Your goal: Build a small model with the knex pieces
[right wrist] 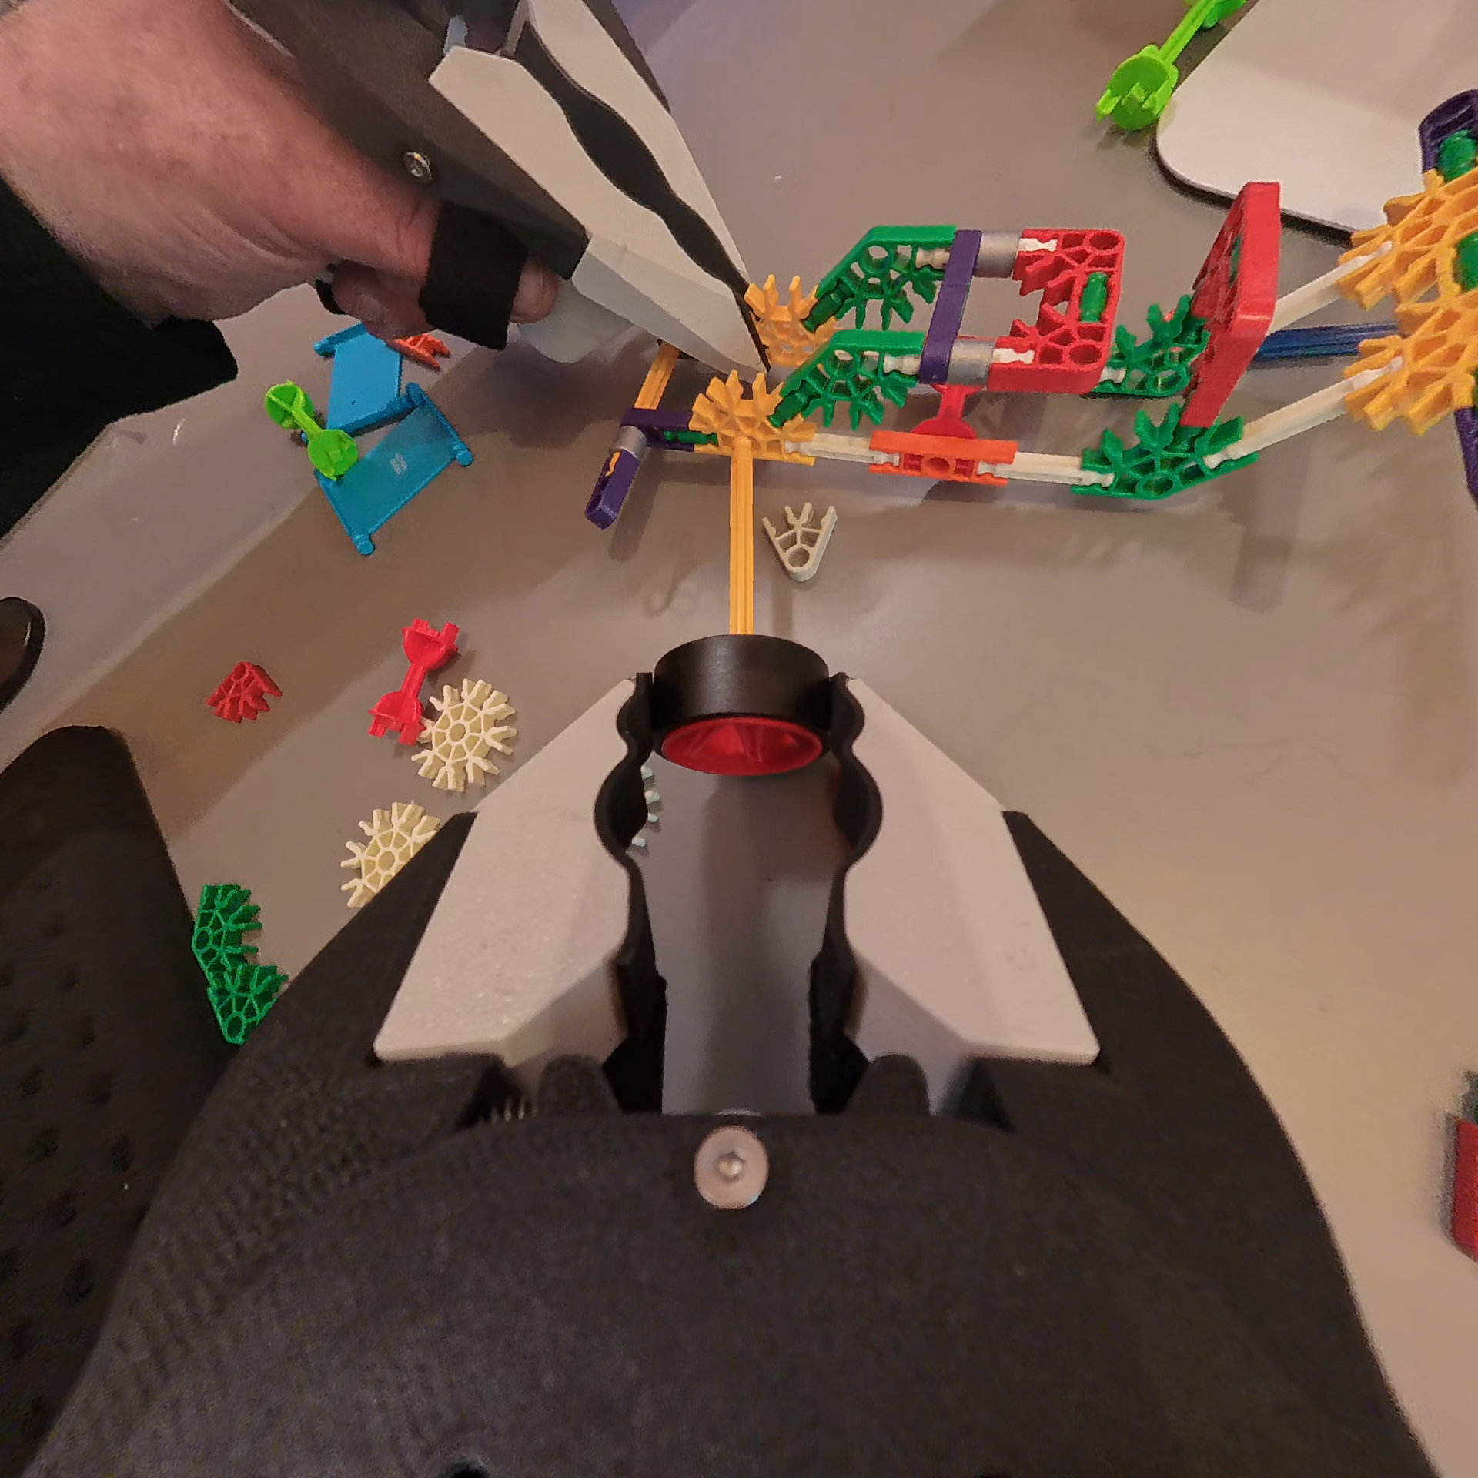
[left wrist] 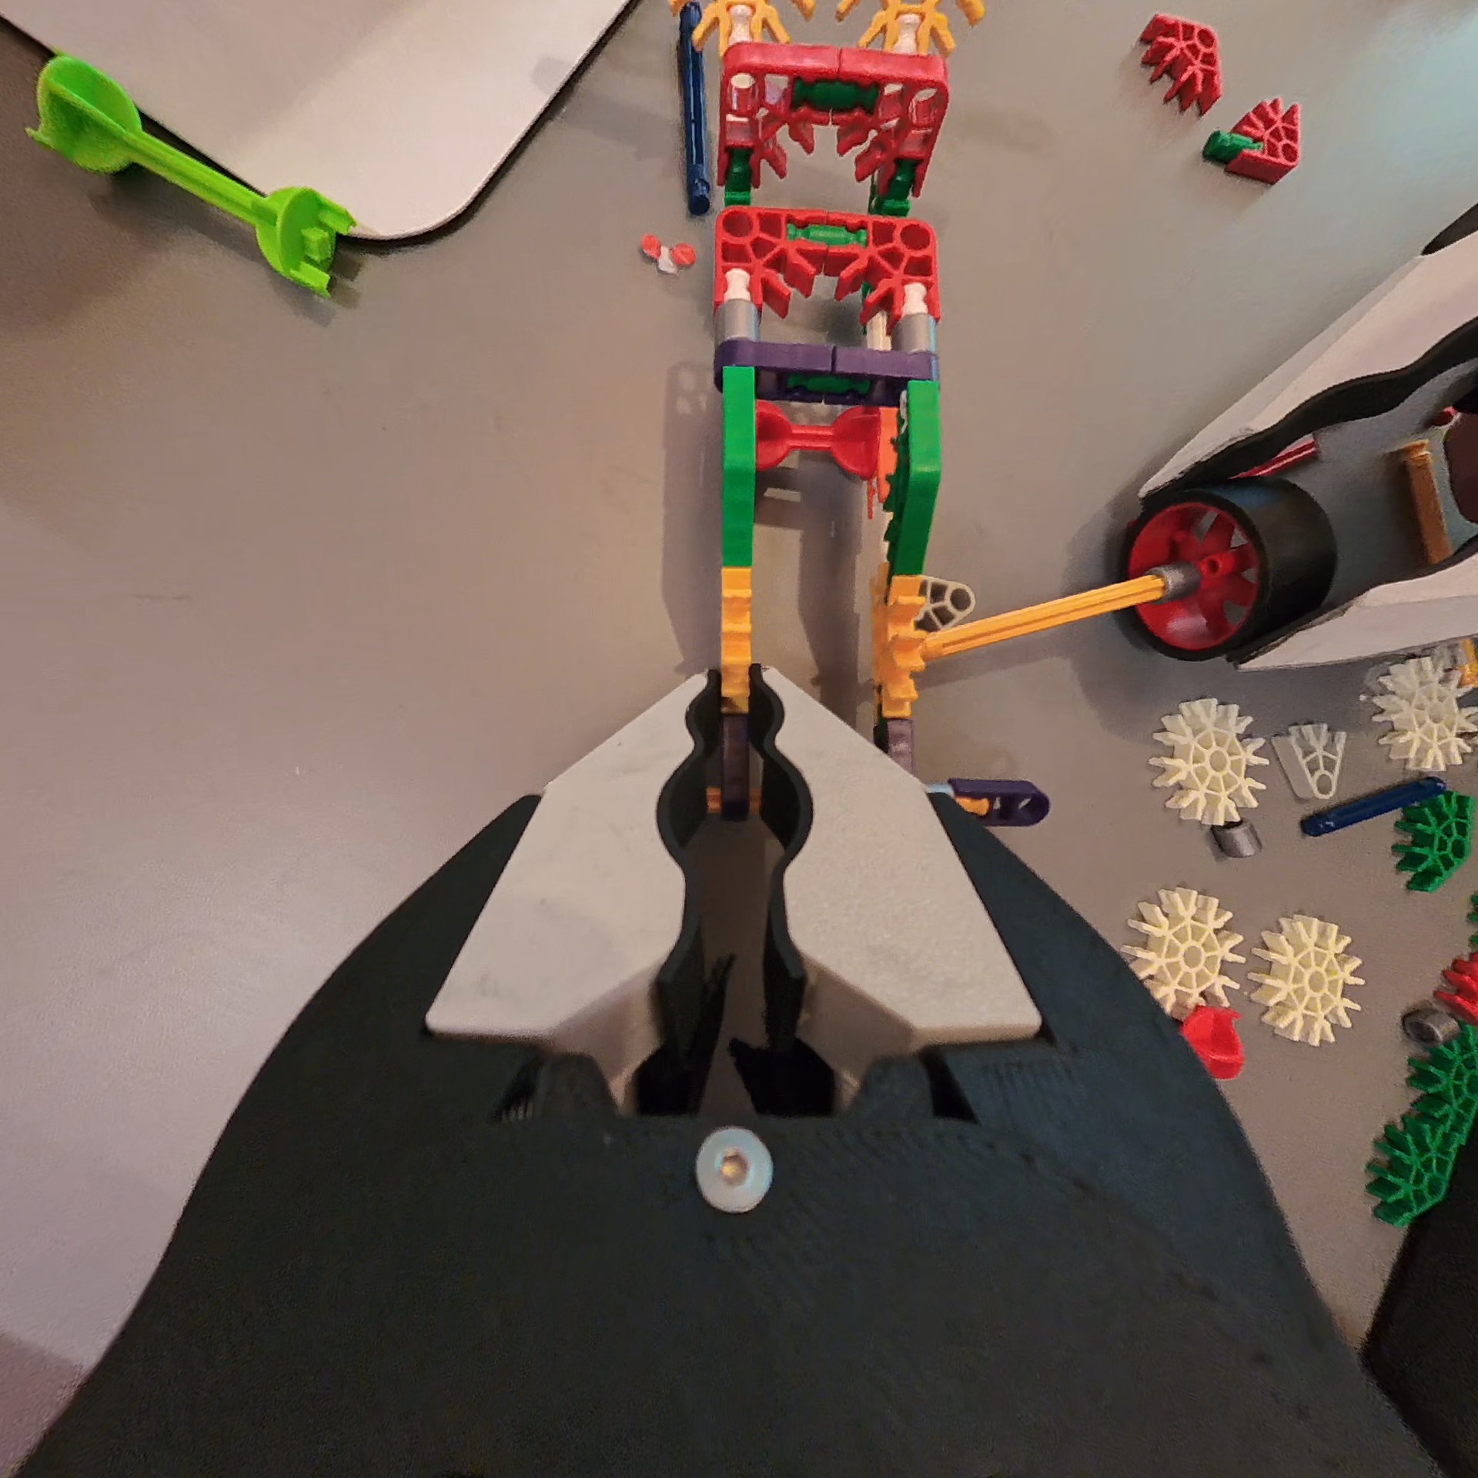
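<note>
A many-coloured construction-toy model (left wrist: 828,264) lies on the grey table (left wrist: 320,560). My left gripper (left wrist: 736,680) is shut on the model's near left end, pads pressed on a yellow connector (left wrist: 736,624) with a purple piece behind it. The right wrist view shows the left gripper (right wrist: 752,336) pinching that yellow connector (right wrist: 780,320). My right gripper (right wrist: 740,688) is shut on a black wheel (right wrist: 740,672) with a red hub. The wheel sits on a yellow rod (right wrist: 741,544) that runs to the model's other yellow connector (right wrist: 744,416). The wheel also shows in the left wrist view (left wrist: 1216,576).
White snowflake connectors (left wrist: 1208,760), green connectors (left wrist: 1432,840) and red pieces (left wrist: 1184,64) lie at the right. A lime green rod (left wrist: 192,176) rests by a white board (left wrist: 320,80). Blue panels (right wrist: 384,448) and a grey connector (right wrist: 800,540) lie nearby. A hand (right wrist: 200,176) holds the left gripper. My right fingertips sit around 12 centimetres from my left ones.
</note>
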The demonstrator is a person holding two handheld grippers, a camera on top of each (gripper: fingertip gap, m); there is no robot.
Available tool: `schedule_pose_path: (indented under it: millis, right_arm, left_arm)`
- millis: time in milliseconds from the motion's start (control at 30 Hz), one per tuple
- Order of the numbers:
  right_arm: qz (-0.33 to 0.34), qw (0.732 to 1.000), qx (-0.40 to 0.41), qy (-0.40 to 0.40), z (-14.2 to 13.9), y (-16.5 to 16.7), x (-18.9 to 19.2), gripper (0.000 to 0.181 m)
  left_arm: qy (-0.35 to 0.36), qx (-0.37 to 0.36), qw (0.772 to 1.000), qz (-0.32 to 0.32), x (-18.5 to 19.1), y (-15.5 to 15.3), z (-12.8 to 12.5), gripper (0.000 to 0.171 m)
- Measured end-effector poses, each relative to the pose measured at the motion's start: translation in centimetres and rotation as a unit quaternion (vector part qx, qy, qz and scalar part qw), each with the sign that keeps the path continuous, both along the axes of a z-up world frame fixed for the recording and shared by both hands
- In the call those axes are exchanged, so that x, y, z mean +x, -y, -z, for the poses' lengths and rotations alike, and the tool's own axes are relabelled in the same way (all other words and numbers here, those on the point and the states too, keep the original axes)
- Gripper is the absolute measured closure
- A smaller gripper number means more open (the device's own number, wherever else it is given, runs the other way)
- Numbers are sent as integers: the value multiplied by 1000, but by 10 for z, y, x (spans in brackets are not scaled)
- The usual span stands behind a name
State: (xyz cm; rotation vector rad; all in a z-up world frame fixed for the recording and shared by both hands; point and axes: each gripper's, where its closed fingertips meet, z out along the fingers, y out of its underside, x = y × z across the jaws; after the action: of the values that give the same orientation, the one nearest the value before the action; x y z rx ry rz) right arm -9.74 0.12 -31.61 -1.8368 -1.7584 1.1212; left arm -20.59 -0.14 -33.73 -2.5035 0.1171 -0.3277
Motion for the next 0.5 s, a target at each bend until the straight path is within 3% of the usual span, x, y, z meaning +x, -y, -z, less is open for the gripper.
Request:
schedule_pose_path:
  millis: [267,500]
  right_arm:
    - [17,1000,1,1,-1,1,-1,140]
    - [27,997,71,-7,-8,3,-3,140]
  left_arm:
    - [-3,9,1000,-23,3,4,-5,169]
    - [-13,11,997,-76,4,9,-7,169]
